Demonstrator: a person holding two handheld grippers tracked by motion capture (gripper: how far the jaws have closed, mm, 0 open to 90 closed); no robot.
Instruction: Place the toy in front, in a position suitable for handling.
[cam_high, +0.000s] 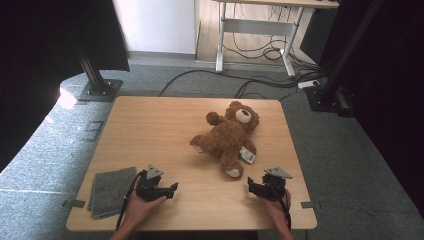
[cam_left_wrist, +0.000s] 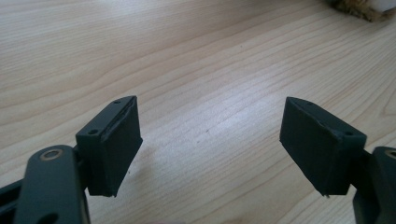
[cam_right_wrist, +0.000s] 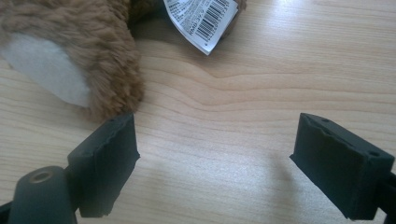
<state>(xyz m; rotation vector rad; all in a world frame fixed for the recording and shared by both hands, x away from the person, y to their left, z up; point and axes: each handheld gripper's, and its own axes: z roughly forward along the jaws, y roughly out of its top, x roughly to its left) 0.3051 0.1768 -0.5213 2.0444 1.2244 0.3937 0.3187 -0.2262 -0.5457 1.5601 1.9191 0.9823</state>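
High view – teddy bear: the teddy bear (cam_high: 230, 137) lies on its back on the right half of the tabletop (cam_high: 150, 130), head toward the far edge, one foot pointing at the near right corner.
High view – left gripper: the left gripper (cam_high: 170, 189) rests low over the near edge, well apart from the bear, jaws spread and empty.
High view – right gripper: the right gripper (cam_high: 251, 187) sits near the bear's closest foot, not touching it, jaws also spread.
High view – cloth: a folded grey cloth (cam_high: 111, 190) lies flat at the near left corner, just beside the left hand (cam_high: 140, 207), untouched.

Left gripper view – jaws: wide apart, bare wood between them.
Left gripper view – bear: a scrap of brown fur (cam_left_wrist: 359, 7) at the top right corner, far from the jaws.

Right gripper view – jaws: wide, nothing held.
Right gripper view – bear: the white-soled foot (cam_right_wrist: 70, 65) lies just ahead of one jaw, close but seemingly not in contact; the barcode tag (cam_right_wrist: 201, 18) lies beyond it.

Progress – done: judging from this, nothing yet; bear and cloth both look undisturbed.
Progress – left: the whole job appears to remain, starting with a first grasp; the right gripper seems closest to taking the bear by its foot.
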